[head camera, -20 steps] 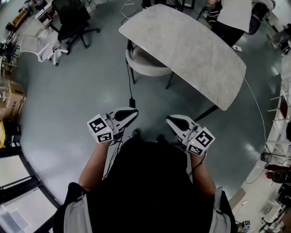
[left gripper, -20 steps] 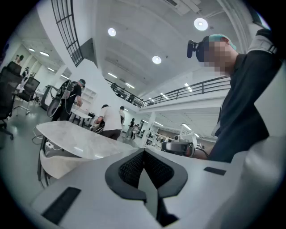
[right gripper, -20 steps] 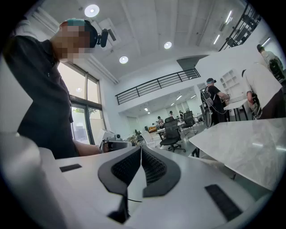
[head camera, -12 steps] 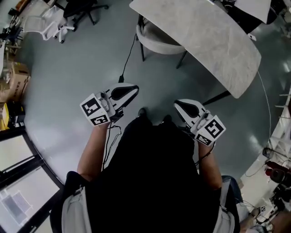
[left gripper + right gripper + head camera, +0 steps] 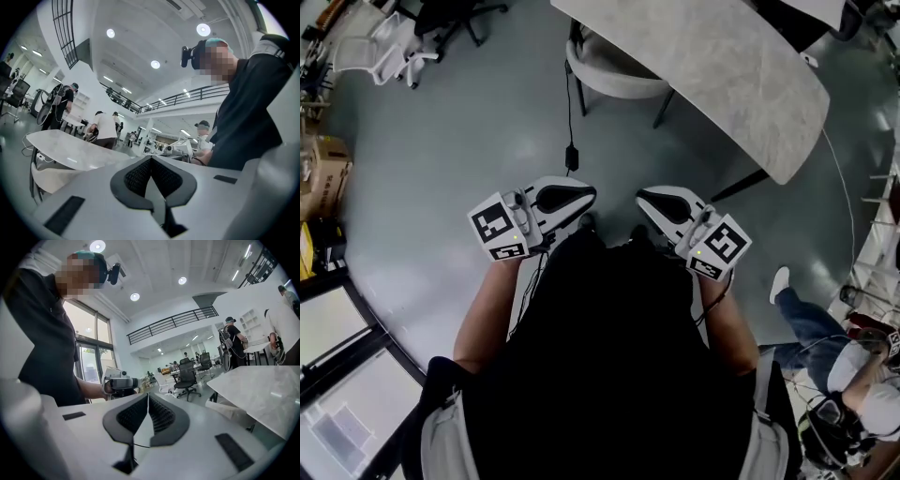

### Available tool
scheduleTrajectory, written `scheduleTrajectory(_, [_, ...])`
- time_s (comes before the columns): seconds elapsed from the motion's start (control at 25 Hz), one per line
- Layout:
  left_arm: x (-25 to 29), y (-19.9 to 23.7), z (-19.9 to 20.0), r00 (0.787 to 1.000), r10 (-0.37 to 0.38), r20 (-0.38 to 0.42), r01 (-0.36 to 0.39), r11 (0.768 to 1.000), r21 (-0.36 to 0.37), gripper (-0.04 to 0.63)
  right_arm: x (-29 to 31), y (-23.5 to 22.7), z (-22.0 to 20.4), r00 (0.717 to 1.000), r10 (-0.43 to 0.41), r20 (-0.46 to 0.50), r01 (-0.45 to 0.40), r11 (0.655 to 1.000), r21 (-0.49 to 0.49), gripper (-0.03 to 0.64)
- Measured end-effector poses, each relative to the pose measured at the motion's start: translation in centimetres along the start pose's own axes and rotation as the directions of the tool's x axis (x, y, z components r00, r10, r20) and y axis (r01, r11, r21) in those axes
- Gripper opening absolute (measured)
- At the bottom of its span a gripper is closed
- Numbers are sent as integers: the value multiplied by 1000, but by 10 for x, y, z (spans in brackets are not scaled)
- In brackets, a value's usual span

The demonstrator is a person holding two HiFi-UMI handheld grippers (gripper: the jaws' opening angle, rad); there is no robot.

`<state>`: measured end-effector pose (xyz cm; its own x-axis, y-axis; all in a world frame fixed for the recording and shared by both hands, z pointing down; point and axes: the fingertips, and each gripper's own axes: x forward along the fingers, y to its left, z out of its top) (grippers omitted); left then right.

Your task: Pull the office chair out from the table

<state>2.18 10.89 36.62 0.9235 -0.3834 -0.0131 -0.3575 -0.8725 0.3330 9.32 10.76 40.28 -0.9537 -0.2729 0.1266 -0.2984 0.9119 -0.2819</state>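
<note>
Office chair (image 5: 614, 80): pale seat tucked under near edge of table (image 5: 722, 66), base partly hidden, looks like thin legs | L gripper (image 5: 586, 195): jaws pressed together, nothing btwn, held at waist, well apart from chair | R gripper (image 5: 645, 198): jaws together, empty, beside L.

Brightness: bright, even, white indoor light in all views
Sources: round ceiling lights (image 5: 203, 29) at 12 to 1 o'clock, left gripper view; tall window (image 5: 88, 363) at 9 o'clock, right gripper view
Glare: pale sheen on floor (image 5: 502, 150) at 10 o'clock, head view; highlights on table (image 5: 70, 151)
Shadows: faint, soft-edged
Distortion: strong fisheye, dark rounded corners in gripper views
Focus: nearest foreground at 6 o'clock soft
</note>
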Motion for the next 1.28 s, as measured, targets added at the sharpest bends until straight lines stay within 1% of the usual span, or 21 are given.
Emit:
scheduleTrajectory(0.32, [2, 2, -8, 999, -8, -31, 8, 1000, 16, 12, 2, -1, -3, 1000, -10, -6, 10, 1000, 8, 24])
scheduleTrajectory(0.72, [-12, 8, -15, 999, -11, -45, 11, 1000, 2, 12, 14, 8, -6, 999, -39, -27, 39, 999, -3, 23])
scheduleTrajectory(1.0, [-34, 21, -13, 998, -16, -57, 17, 1000, 11, 12, 37, 16, -7, 997, -70, -29, 69, 997, -14, 23])
scheduleTrajectory(1.28, [-64, 32, -18, 997, -52, -62, 52, 999, -6, 12, 67, 27, -10, 993, -112, -37, 111, 994, -15, 24])
